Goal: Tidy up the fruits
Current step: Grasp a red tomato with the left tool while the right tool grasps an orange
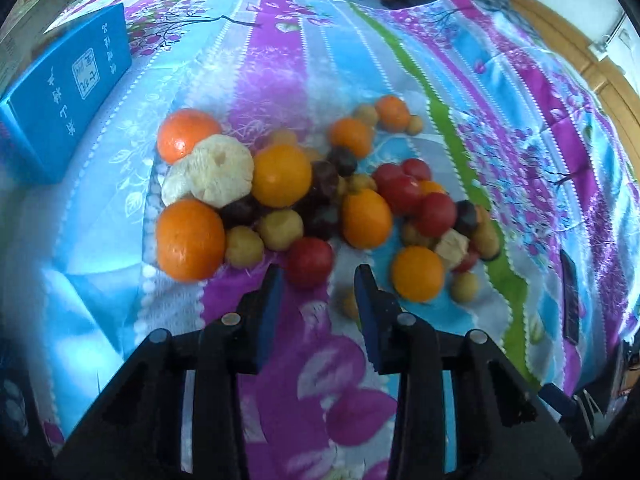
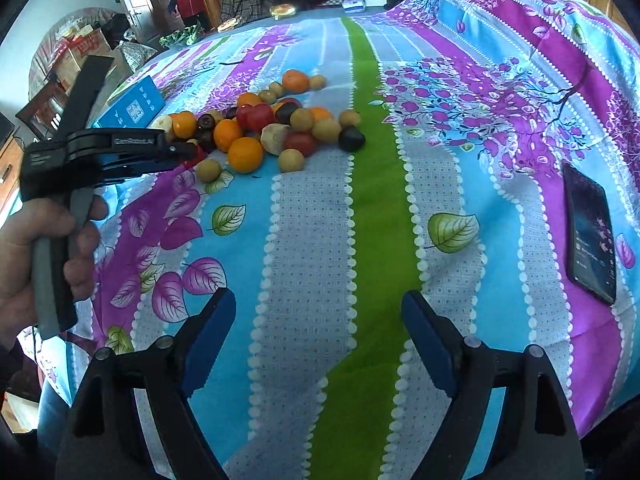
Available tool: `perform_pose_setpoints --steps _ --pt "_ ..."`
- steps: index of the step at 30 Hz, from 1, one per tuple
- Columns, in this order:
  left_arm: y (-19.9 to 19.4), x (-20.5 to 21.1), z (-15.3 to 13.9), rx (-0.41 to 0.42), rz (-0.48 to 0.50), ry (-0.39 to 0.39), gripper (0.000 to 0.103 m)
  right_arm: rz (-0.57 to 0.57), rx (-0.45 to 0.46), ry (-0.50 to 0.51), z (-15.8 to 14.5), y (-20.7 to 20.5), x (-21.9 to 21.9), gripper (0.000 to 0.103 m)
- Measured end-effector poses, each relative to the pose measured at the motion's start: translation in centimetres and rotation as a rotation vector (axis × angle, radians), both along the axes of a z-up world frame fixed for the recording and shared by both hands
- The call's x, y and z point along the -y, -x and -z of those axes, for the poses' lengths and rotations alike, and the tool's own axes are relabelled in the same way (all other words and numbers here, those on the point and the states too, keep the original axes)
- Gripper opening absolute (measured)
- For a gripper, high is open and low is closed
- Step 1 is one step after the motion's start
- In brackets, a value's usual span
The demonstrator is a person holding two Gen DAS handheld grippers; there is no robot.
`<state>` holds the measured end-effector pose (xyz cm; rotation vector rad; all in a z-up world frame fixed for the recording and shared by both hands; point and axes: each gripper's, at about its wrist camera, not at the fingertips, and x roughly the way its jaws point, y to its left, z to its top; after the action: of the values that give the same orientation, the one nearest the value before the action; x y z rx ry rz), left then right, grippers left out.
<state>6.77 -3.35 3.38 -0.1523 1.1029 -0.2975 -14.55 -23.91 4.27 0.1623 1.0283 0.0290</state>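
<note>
The left gripper (image 1: pixel 320 276) is hovering at the near edge of the fruit pile (image 1: pixel 320 192), its blue pads standing a little apart with nothing between them; a red fruit (image 1: pixel 310 260) is lying just beyond its left fingertip. The right gripper (image 2: pixel 318 308) is hanging over bare striped bedspread (image 2: pixel 360 200), jaws spread wide and empty, well short of the fruit. A phone (image 2: pixel 592 232) is lying to the right. Farther left, a blue box (image 1: pixel 64 100) is sitting beside the pile.
</note>
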Motion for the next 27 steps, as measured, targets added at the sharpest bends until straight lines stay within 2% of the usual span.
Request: perform_pose_setpoints --steps 3,5,7,8,11,14,17,20,22,24,27 --pt "-0.6 0.1 0.7 -0.001 0.013 -0.012 0.036 -0.018 0.014 -0.015 0.0 -0.4 -0.1 0.086" --pt "-0.9 0.2 1.2 -0.004 0.021 -0.016 0.036 -0.032 0.018 -0.03 0.1 -0.8 -0.3 0.08" --pt "-0.7 0.3 1.2 0.002 0.033 -0.025 0.026 -0.044 0.021 -0.045 0.2 -1.3 -0.5 0.07" --pt "-0.5 0.2 1.2 0.001 0.04 -0.024 0.026 -0.051 0.023 -0.054 0.2 -1.7 -0.6 0.068" --pt "0.5 -0.2 0.4 0.018 0.05 -0.014 0.026 -0.079 0.041 -0.073 0.3 -2.9 -1.1 0.065" --pt "1.8 -1.1 -0.9 0.05 0.052 -0.006 0.026 -0.093 0.06 -0.091 0.2 -4.7 -1.4 0.054" --pt "3.1 -2.2 -2.1 0.085 0.046 -0.018 0.026 -0.107 0.082 -0.129 -0.1 -6.7 -2.1 0.053" --pt "3.7 -3.3 -2.6 0.09 0.02 -0.018 0.026 -0.168 0.102 -0.153 -0.2 -8.4 -4.2 0.053" --pt "4.0 -4.2 -2.9 0.091 0.001 -0.013 0.026 -0.218 0.109 -0.144 0.0 -9.6 -5.9 0.049" --pt "4.3 -4.7 -3.2 0.091 -0.008 -0.011 0.026 -0.205 0.109 -0.152 0.2 -10.6 -6.1 0.047" --pt "4.4 -5.2 -3.5 0.096 -0.017 -0.004 0.026 -0.135 0.054 -0.194 1.5 -12.0 -5.2 0.045"
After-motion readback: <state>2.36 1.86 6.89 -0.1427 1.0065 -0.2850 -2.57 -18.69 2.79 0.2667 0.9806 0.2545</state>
